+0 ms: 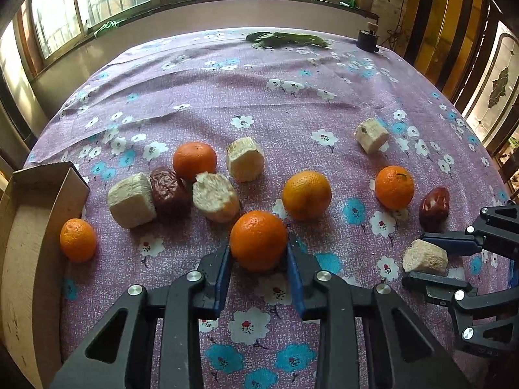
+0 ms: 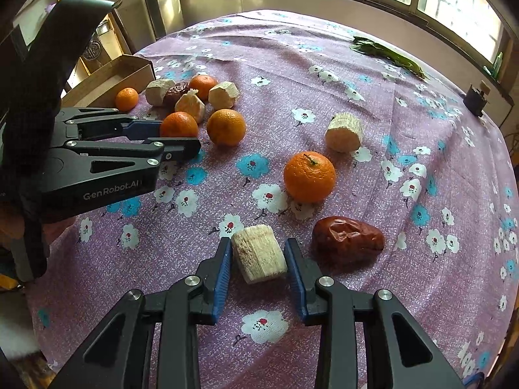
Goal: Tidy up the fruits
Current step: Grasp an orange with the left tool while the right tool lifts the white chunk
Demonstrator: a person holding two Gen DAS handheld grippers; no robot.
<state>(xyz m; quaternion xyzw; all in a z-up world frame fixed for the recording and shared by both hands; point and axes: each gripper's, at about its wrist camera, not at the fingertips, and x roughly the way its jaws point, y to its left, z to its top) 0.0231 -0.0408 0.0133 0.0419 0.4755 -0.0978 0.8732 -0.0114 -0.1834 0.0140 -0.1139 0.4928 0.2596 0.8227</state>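
My left gripper (image 1: 258, 247) is shut on an orange tangerine (image 1: 258, 240) that rests on the cloth; it also shows in the right wrist view (image 2: 178, 125). My right gripper (image 2: 258, 250) is closed around a pale sugarcane chunk (image 2: 259, 253) on the table, its pads touching both sides; the chunk also shows in the left wrist view (image 1: 425, 257). Other tangerines (image 1: 306, 194) (image 1: 394, 187) (image 1: 194, 160) (image 1: 78, 240), sugarcane chunks (image 1: 131, 201) (image 1: 215, 196) (image 1: 245, 159) (image 1: 371, 135) and two red dates (image 1: 169, 188) (image 1: 434, 206) lie scattered.
An open cardboard box (image 1: 29, 227) sits at the table's left edge. The table has a purple flowered cloth (image 1: 227, 97). Green leaves (image 1: 285, 39) and a small dark jar (image 1: 368, 39) lie at the far edge by the windows.
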